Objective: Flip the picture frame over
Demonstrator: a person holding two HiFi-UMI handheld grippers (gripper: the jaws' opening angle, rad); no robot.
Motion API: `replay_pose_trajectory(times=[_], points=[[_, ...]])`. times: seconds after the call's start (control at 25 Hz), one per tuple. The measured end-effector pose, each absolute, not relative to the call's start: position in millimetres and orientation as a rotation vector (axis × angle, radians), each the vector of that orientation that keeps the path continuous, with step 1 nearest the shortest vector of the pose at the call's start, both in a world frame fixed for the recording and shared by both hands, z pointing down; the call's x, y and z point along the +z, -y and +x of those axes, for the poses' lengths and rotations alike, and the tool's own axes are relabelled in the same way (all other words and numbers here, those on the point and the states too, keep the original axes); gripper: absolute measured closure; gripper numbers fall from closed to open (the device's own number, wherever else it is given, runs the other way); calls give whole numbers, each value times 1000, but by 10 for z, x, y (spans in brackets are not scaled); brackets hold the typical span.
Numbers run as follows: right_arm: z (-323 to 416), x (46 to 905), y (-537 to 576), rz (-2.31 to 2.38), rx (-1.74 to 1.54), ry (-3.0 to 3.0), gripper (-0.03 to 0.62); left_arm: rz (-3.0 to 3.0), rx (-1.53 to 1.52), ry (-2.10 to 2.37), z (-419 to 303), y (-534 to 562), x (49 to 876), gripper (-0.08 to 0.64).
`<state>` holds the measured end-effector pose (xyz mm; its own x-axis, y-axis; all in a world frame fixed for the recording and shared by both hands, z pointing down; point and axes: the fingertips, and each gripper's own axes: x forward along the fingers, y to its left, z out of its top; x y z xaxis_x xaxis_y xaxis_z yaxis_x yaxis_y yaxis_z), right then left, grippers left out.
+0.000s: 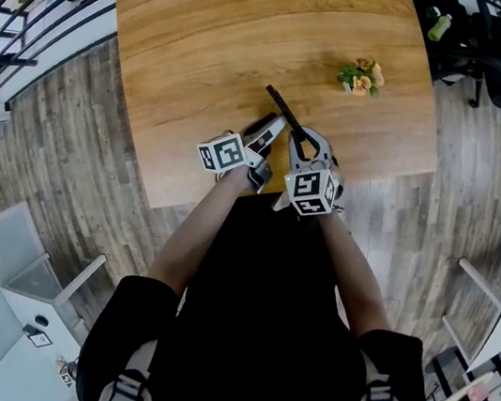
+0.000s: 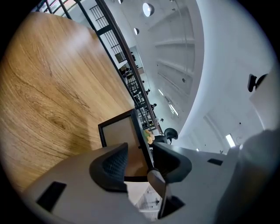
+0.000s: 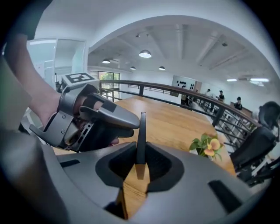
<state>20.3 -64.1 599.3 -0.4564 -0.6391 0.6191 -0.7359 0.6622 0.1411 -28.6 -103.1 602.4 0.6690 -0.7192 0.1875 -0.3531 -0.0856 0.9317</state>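
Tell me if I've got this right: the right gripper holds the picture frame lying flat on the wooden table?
No. The right gripper holds the picture frame upright, on edge, not flat on the wooden table; the right gripper view shows it edge-on between the jaws.

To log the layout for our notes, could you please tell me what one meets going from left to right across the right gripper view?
grey left gripper → black picture frame, seen edge-on → small orange flowers with green leaves → black office chair
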Motion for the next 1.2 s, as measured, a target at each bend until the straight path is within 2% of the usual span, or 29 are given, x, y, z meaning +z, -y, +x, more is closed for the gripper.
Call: replay_pose_trajectory(times=[0.48, 0.6, 0.96, 1.2], points=[[119, 6029, 507, 959, -7, 2179, 517, 1591, -336, 858, -193, 1085, 6188, 379], [103, 6026, 490, 942, -47, 2170, 515, 1576, -320, 885, -229, 1074, 6217, 410], [64, 6058, 458, 848, -278, 2093, 515, 1473, -332, 854, -255, 1076, 6308, 413], [70, 6043, 488, 857, -314, 2093, 514, 1391, -476, 780, -257, 1133, 6305, 449]])
